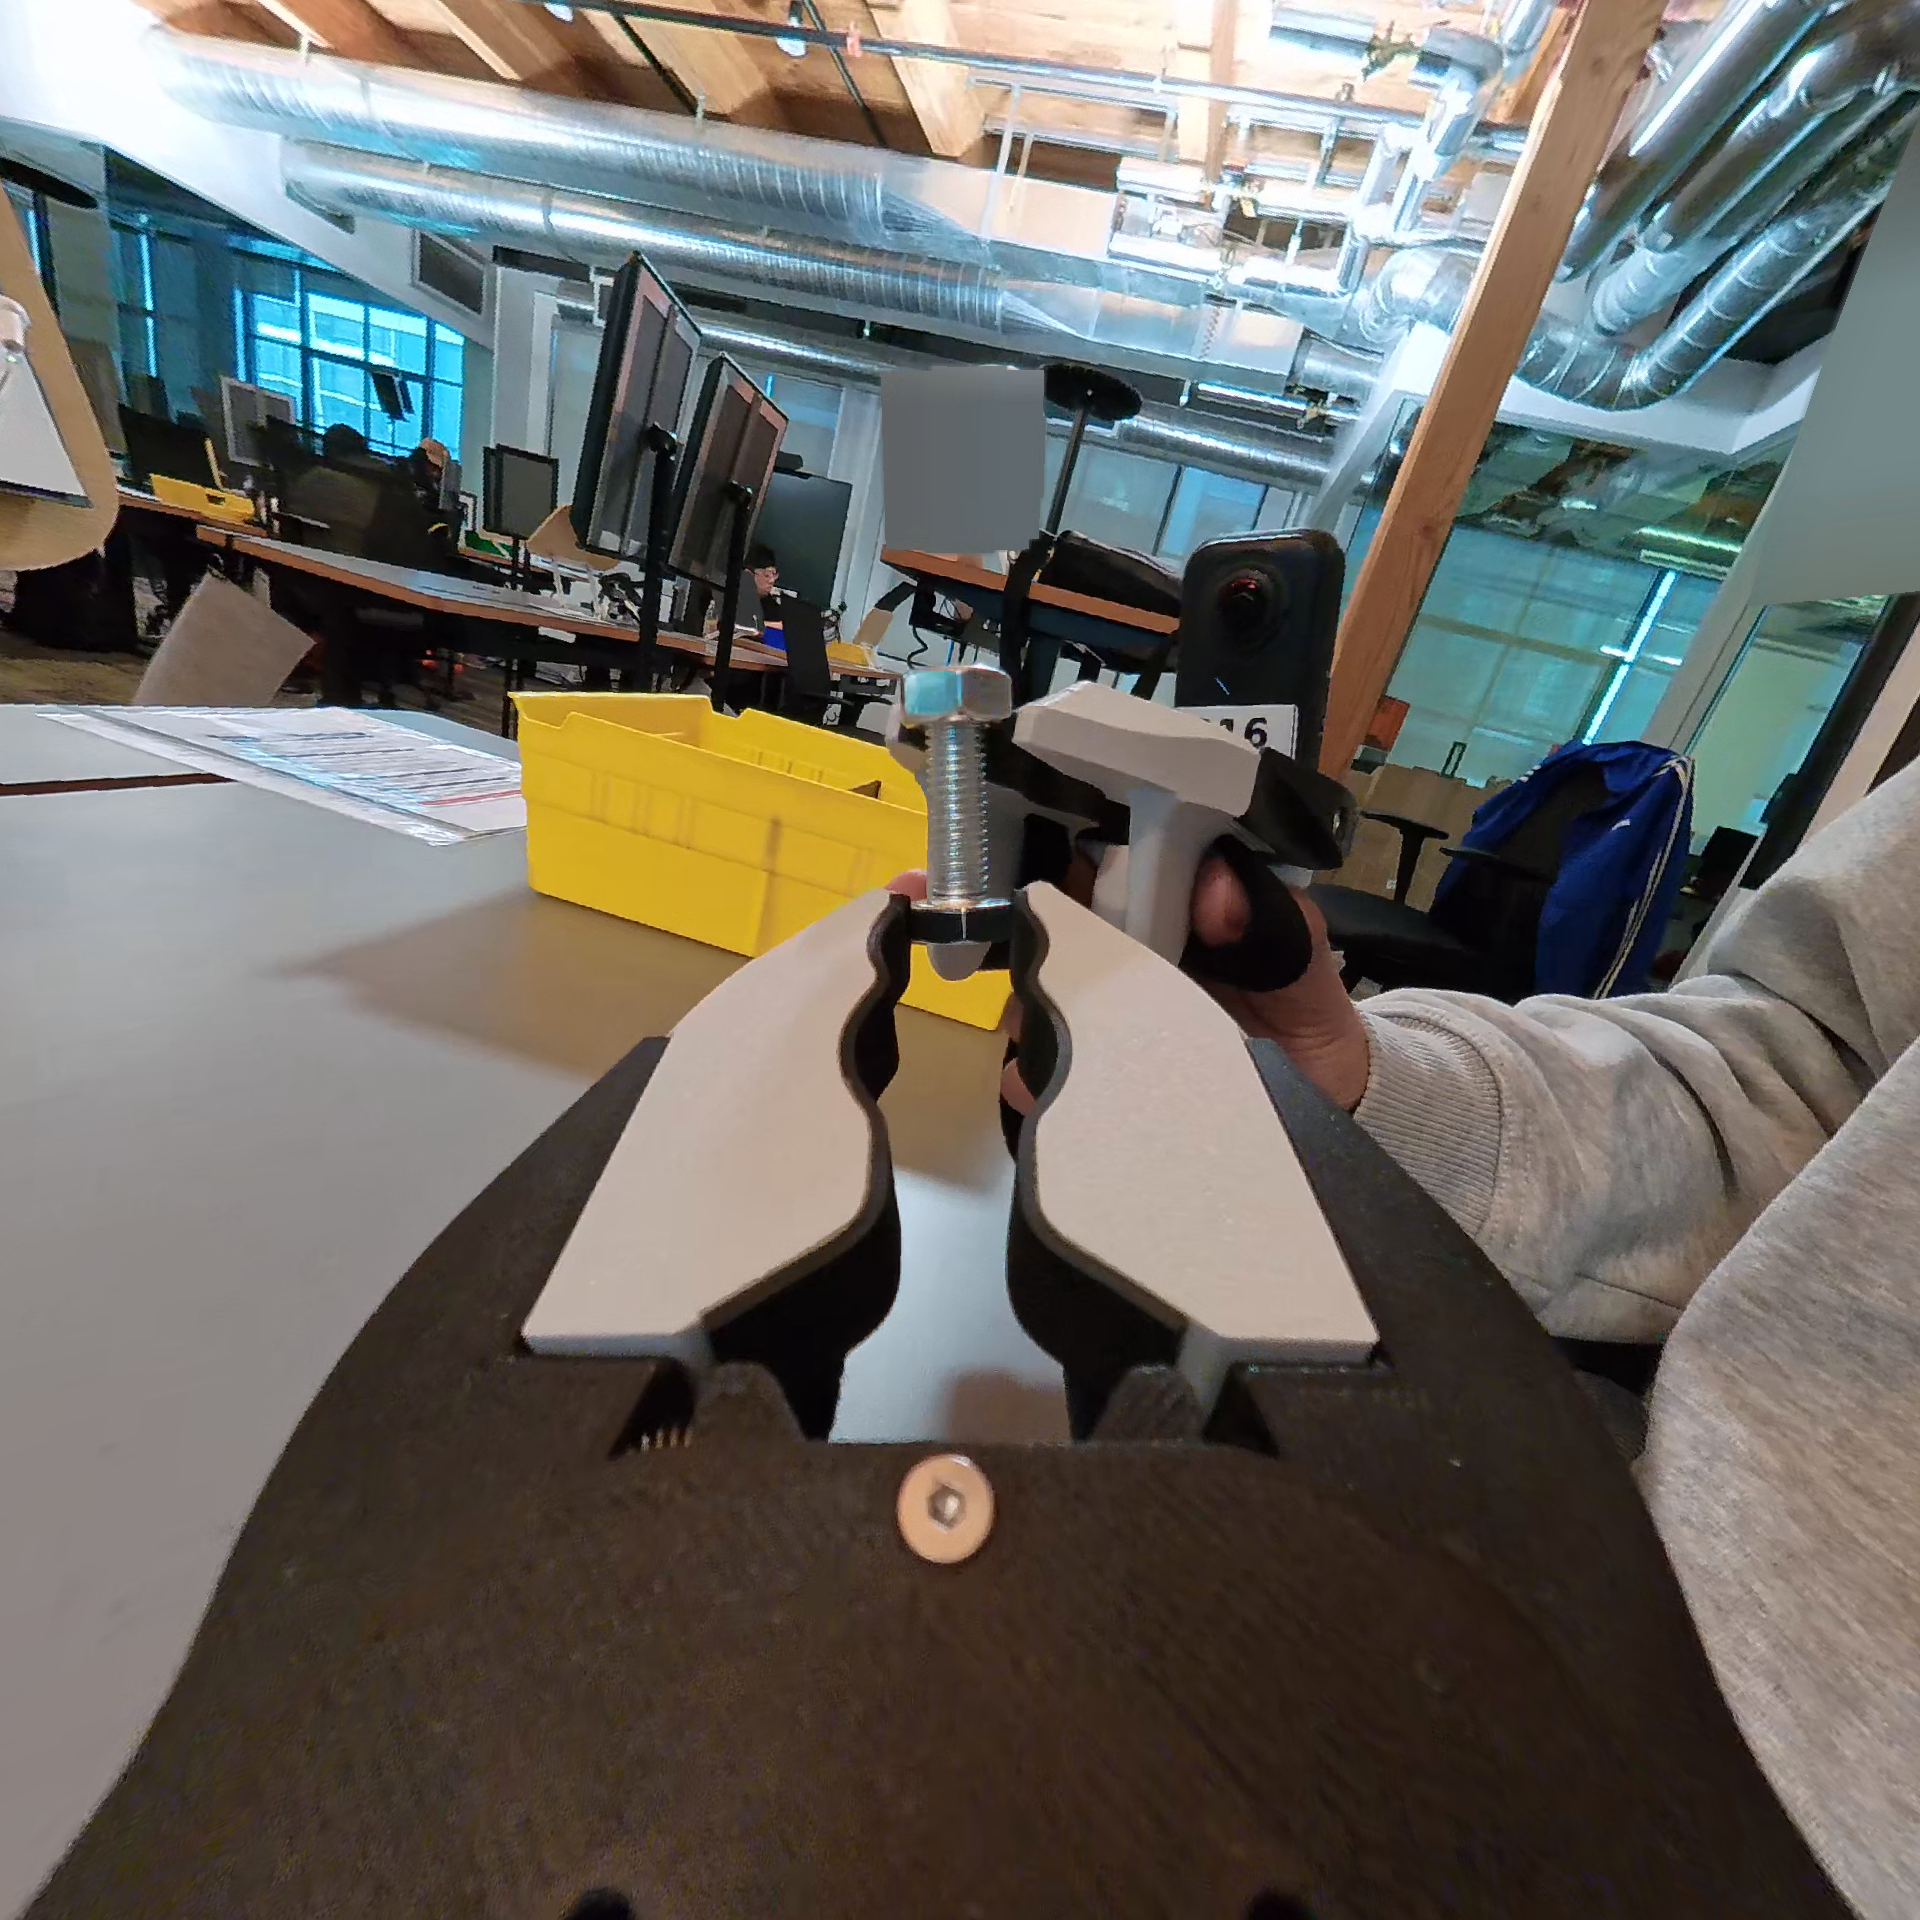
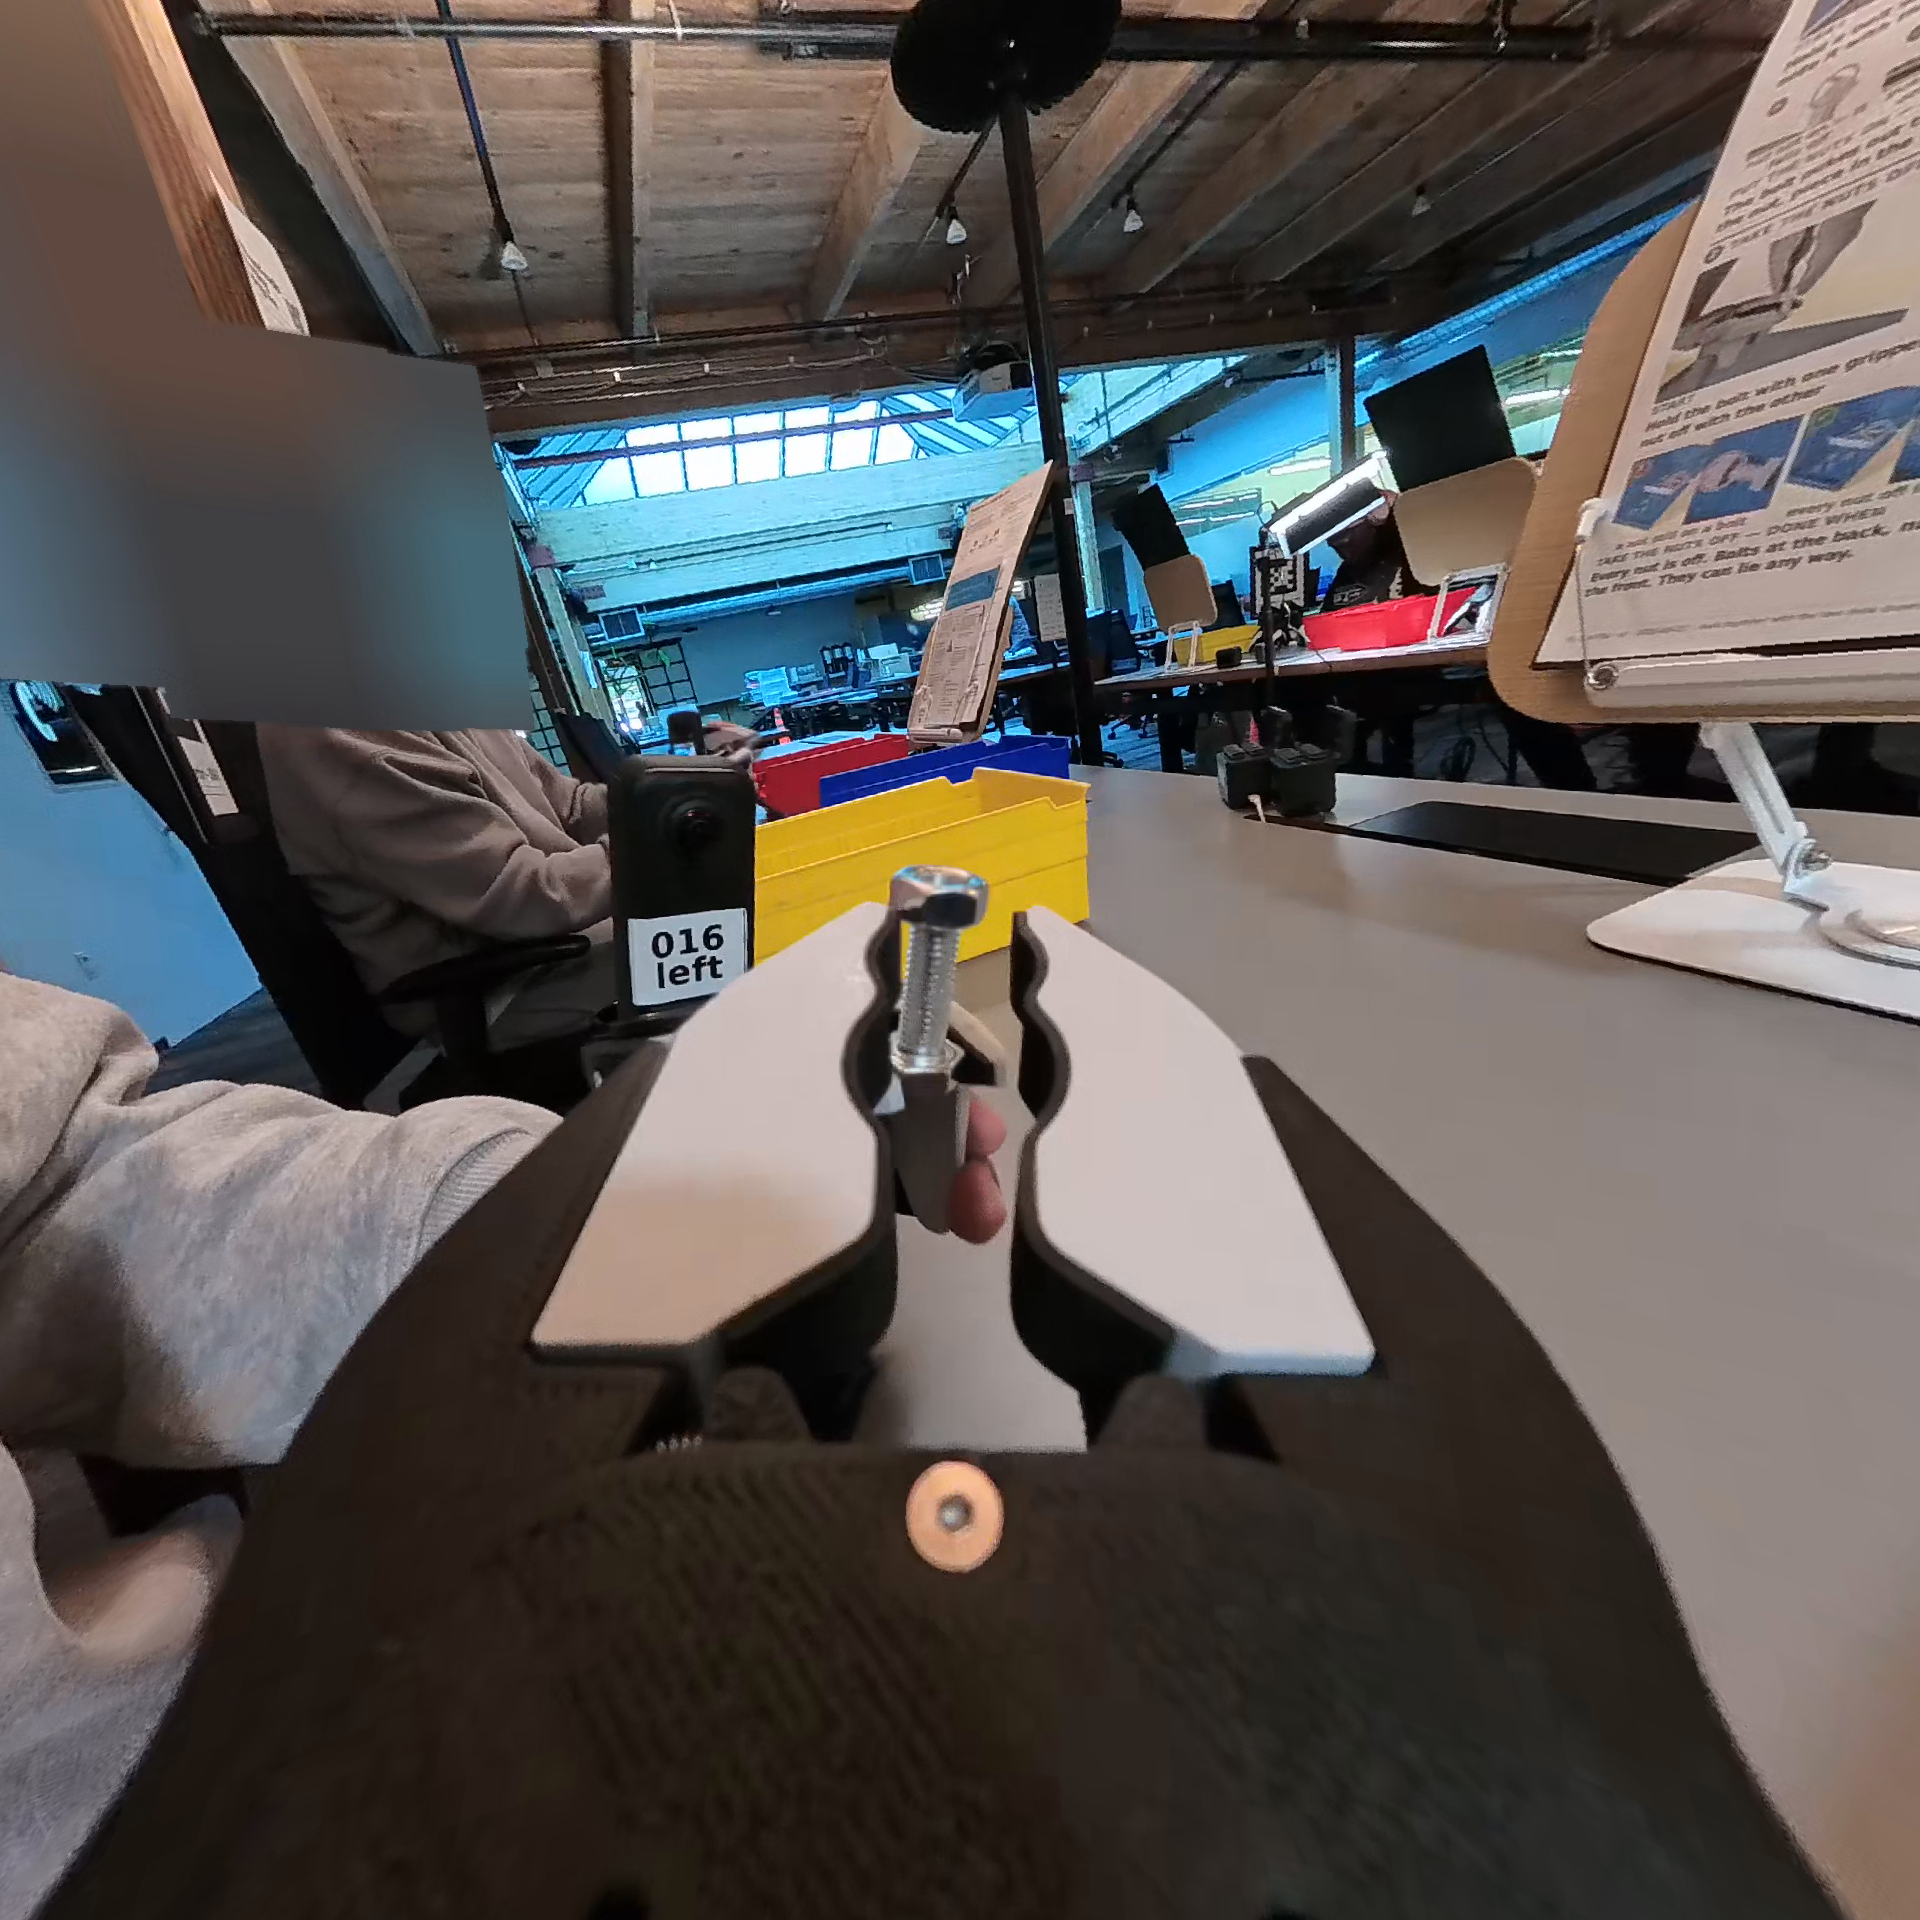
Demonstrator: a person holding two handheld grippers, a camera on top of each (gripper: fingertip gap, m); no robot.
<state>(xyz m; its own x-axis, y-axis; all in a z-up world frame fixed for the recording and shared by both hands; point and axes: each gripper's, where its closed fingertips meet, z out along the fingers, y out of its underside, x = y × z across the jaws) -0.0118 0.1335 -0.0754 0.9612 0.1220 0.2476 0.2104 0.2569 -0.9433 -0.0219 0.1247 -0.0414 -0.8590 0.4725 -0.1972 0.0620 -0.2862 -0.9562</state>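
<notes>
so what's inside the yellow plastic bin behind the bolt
The yellow plastic bin on the grey table shows only bare inner walls and a divider near its rim. Its floor is hidden by the front wall, so any contents cannot be seen in either view.

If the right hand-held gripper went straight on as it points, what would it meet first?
The silver threaded bolt, already between its fingertips. Behind it, depth unclear, probably the left hand-held gripper tip, then the yellow plastic bin.

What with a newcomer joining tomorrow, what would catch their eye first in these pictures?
A shiny upright bolt stands centre frame, its nut pinched in the tips of the left tool. The right tool flanks the bolt from the far side, and a yellow bin sits on the table behind.
</notes>
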